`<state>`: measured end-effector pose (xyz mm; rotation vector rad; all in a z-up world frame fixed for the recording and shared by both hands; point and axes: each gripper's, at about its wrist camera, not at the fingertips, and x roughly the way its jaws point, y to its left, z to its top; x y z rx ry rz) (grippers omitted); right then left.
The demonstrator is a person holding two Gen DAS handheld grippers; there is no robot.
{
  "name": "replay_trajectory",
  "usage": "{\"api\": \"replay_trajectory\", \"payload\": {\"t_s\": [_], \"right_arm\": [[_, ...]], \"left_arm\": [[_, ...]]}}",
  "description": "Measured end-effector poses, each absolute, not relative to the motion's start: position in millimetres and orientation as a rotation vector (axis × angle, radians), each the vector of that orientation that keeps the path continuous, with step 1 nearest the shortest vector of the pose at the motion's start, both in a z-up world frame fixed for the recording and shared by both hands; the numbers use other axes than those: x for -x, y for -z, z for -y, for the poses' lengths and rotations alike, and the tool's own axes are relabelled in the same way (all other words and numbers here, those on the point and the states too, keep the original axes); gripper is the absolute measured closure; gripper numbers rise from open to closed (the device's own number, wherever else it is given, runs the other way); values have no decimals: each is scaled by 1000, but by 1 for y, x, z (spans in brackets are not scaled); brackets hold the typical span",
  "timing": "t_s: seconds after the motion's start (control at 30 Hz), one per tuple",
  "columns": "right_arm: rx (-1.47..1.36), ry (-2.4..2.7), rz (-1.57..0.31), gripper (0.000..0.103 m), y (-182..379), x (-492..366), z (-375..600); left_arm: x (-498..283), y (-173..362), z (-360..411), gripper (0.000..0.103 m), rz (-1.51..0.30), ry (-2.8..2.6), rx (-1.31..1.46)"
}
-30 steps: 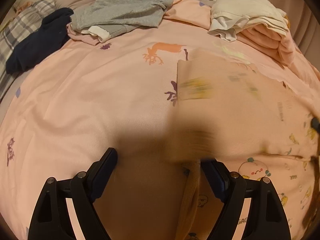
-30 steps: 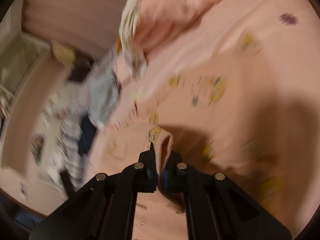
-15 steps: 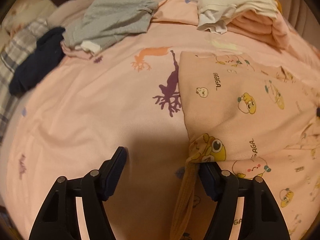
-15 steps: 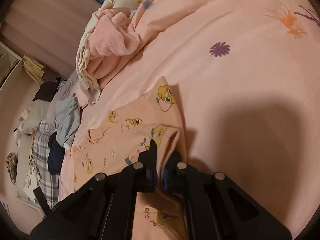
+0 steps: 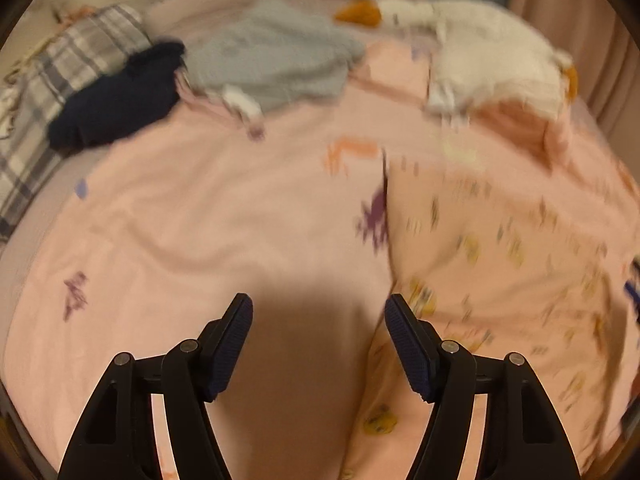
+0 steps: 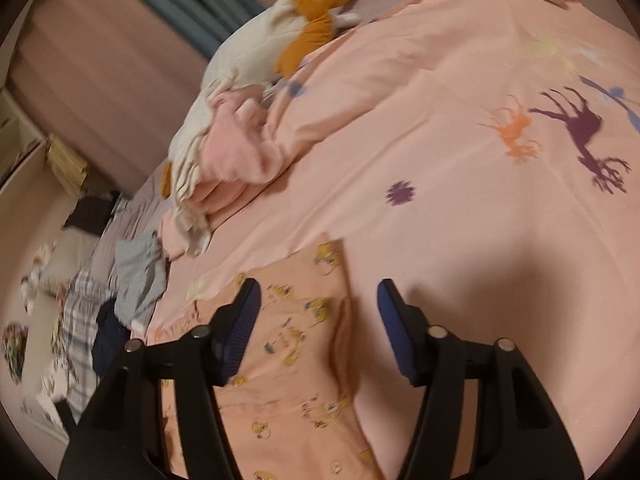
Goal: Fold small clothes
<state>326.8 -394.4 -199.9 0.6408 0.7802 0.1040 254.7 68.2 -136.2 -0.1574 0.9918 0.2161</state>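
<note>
A peach small garment printed with yellow cartoon figures lies folded flat on the pink bedsheet, at the right of the left wrist view. My left gripper hovers open just left of its edge, with only shadowed sheet between its fingers. In the right wrist view the same garment lies under and between the jaws of my right gripper. Those jaws are opening and the pads do not touch the cloth.
A grey garment, a navy one and a plaid cloth lie at the far left of the bed. A white plush goose rests on a pink folded pile at the far right. Curtains hang behind.
My right gripper let go of the garment's folded corner and spread its jaws. My left gripper lifted away from the garment's edge, which now lies flat, and narrowed slightly.
</note>
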Motion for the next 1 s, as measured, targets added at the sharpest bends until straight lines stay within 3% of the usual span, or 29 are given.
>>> {"api": "replay_trajectory", "payload": {"t_s": [0.07, 0.13, 0.2, 0.27, 0.33, 0.4, 0.47, 0.57, 0.73, 0.9, 0.93, 1.0], "right_arm": [[-636, -174, -801, 69, 198, -332, 379], [-642, -250, -813, 71, 199, -332, 362], [-624, -317, -833, 71, 201, -334, 343], [-569, -376, -875, 71, 207, -338, 320], [-512, -380, -917, 71, 217, -343, 305], [-388, -326, -994, 74, 236, -351, 291], [-215, -258, -1032, 103, 253, -358, 285], [-208, -300, -1047, 103, 251, -358, 292], [-280, -313, -1081, 103, 250, -342, 309], [-163, -130, -1247, 103, 240, -301, 319], [-155, -60, -1265, 99, 232, -288, 324], [-204, 16, -1305, 74, 219, -267, 331]], "left_arm": [[-253, 118, -64, 33, -884, -253, 169], [-262, 109, -52, 33, -820, -203, 211], [-284, 121, -31, 33, -883, -66, 278], [-311, 151, -8, 33, -986, 15, 316], [-336, 194, 16, 41, -1071, -32, 240], [-344, 219, 29, 39, -1060, -60, 128], [-336, 216, 35, 39, -961, -55, 35], [-336, 215, 29, 28, -993, -50, -32], [-319, 205, -19, 28, -1077, -92, 189], [-251, 190, -52, 29, -1085, -156, 85], [-228, 182, -60, 29, -1053, -148, 145], [-197, 174, -68, 29, -1015, -102, 290]]}}
